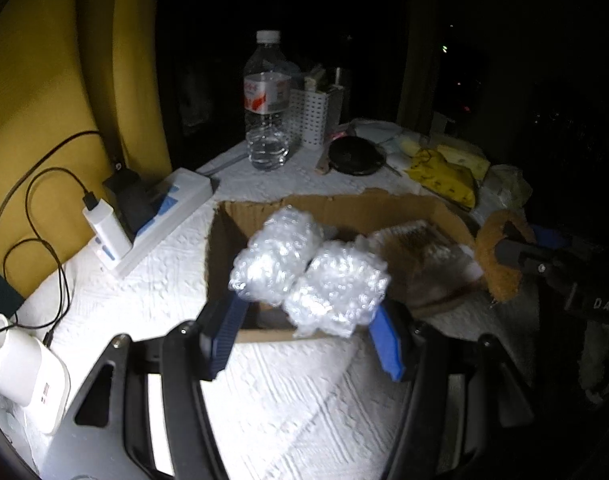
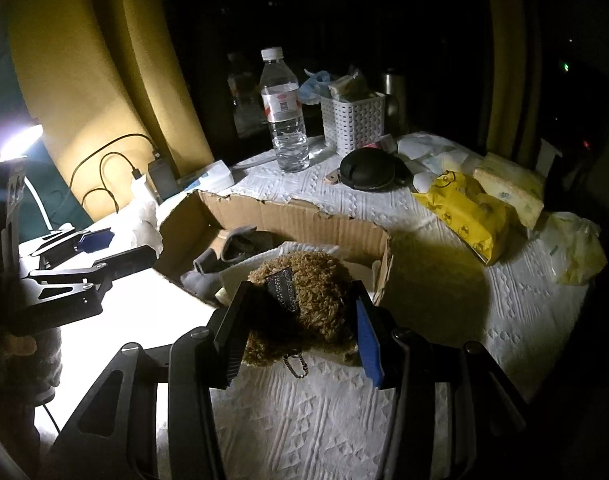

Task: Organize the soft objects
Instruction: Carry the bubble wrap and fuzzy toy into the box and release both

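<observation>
**Both grippers loaded at the cardboard box**

The left gripper (image 1: 304, 320) pinches a bubble-wrap bundle (image 1: 310, 270) just above the near wall of the cardboard box (image 2: 288, 216). The right gripper (image 2: 300, 336) clamps a brown fuzzy plush (image 2: 304, 296) at the box's near right corner. Grey fabric (image 2: 228, 256) lies inside the box. The box sits on a bench covered in white textured cloth (image 2: 304, 420). Beyond the box stand a water bottle (image 2: 284, 116) and white baskets (image 2: 354, 120); to its right lies a yellow packet (image 2: 468, 212). A yellow curtain (image 1: 44, 80) hangs left of the box, against a dark room.
</observation>
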The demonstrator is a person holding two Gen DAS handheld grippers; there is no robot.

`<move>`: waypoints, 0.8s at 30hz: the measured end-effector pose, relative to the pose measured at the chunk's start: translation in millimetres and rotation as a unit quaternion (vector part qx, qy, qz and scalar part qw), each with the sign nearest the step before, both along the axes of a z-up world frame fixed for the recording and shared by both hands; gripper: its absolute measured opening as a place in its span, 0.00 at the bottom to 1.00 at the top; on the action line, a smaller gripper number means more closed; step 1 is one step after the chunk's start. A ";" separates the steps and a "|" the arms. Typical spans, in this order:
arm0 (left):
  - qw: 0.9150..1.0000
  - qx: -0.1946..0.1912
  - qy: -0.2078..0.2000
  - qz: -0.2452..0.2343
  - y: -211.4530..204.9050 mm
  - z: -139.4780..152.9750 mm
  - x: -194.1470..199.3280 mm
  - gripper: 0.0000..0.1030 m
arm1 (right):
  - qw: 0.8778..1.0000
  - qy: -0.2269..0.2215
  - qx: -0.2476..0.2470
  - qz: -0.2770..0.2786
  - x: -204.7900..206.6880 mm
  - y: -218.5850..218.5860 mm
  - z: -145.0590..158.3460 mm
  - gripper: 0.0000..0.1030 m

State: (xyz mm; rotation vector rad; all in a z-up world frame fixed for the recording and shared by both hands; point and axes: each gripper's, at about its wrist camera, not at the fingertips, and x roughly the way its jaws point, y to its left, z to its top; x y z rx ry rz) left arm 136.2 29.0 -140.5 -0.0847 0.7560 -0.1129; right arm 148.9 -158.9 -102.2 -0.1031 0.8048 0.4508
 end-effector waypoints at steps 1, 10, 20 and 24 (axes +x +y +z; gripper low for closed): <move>1.000 -0.001 0.002 0.001 1.2 -1.9 2.9 0.58 | 1.000 0.001 -0.001 0.000 2.8 0.6 -1.1 0.48; 1.000 0.000 0.022 0.009 12.5 -24.3 27.7 0.58 | 1.000 0.013 -0.007 0.005 23.4 9.7 -12.9 0.48; 0.999 0.012 0.041 0.015 18.3 -41.9 45.2 0.61 | 1.000 0.018 -0.008 0.014 37.6 20.5 -19.3 0.48; 0.999 0.009 0.043 0.014 19.7 -43.5 46.0 0.67 | 1.000 0.020 -0.009 0.020 41.2 26.9 -21.0 0.48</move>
